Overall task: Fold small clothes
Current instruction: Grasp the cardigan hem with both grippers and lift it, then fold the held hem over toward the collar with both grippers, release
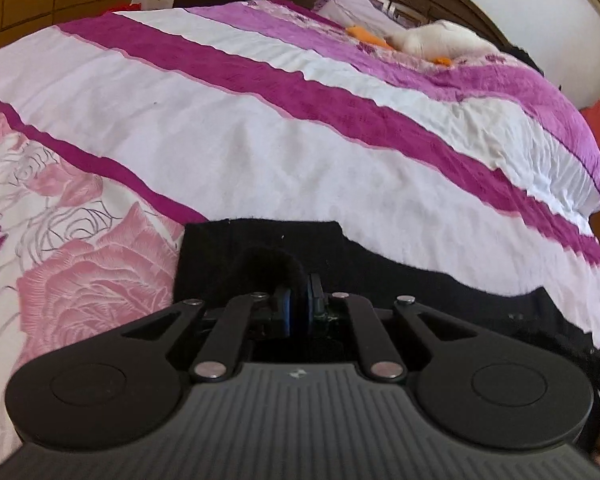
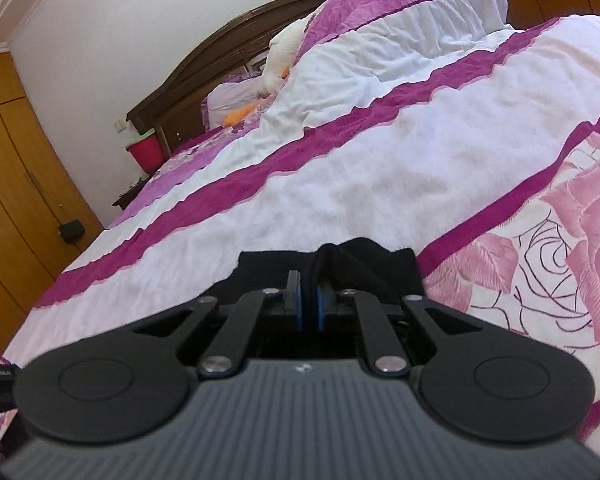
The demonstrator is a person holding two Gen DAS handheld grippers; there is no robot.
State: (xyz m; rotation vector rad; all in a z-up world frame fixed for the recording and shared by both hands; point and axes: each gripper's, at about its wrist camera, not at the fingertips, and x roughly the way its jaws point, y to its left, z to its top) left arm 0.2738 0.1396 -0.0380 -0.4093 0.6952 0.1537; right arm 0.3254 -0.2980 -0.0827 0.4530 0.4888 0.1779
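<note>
Landmark: bedspread (image 1: 228, 152), quilted cotton-like cloth, white bands crossed by magenta stripes, pink rose print along the near edge.

One black garment (image 1: 380, 268), soft knit with fuzzy edges, lying flat on bedspread at near edge, partly over white band, partly beside rose print. Long axis across the left wrist view, running from rose print toward the right. Exact kind of garment not determinable.

Two grippers, matte black plastic, ribbed bodies, round pivot discs, blue pads. Left gripper (image 1: 299, 304): fingers drawn together, clamped on a raised fold of the black garment bulging up between pads. Right gripper (image 2: 308, 300): fingers likewise together, pinching a bunched ridge of the same black garment (image 2: 372, 268) near rose print.

Further up bedspread: one white plush toy (image 1: 440, 40) with orange parts, one lilac pillow (image 2: 232, 98). Beyond bedspread: one dark carved wooden headboard (image 2: 204, 64), one red bucket (image 2: 145, 152), wooden wardrobe doors (image 2: 16, 184).
</note>
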